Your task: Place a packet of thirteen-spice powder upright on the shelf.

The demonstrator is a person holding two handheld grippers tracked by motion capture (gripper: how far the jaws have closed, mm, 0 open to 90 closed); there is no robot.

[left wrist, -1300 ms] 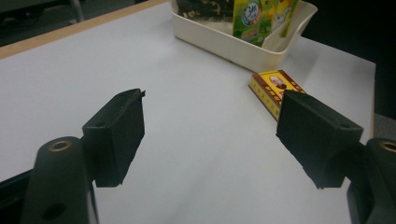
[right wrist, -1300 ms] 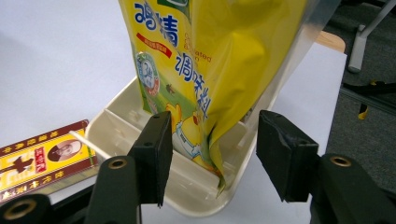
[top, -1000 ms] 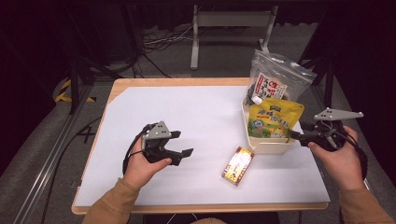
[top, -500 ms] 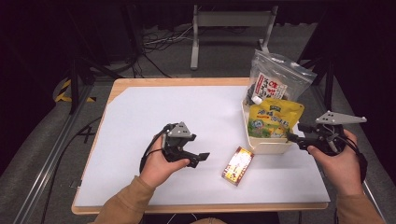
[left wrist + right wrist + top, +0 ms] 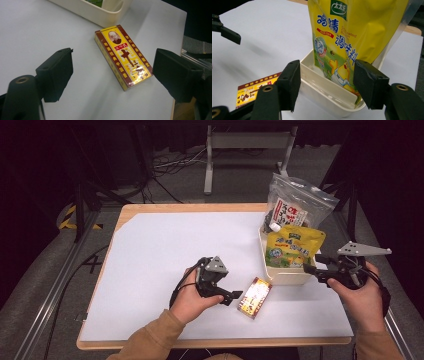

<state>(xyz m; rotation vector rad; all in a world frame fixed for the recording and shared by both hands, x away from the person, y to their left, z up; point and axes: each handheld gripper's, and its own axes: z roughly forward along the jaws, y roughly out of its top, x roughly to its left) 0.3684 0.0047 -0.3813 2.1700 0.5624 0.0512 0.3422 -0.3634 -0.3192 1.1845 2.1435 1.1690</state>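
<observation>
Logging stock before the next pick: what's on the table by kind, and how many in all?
Pouches: 2, the yellow pouch and the clear pouch
Boxes: 1, the flat box
Tubs: 1, the cream tub
Total: 4

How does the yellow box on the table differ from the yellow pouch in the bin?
The flat box lies face up on the white table; the yellow pouch stands upright in the cream bin. The box is a rigid carton with a dark red border and a portrait; the pouch is soft, with a cartoon chick and a green logo. Both are mainly yellow with Chinese print.
</observation>
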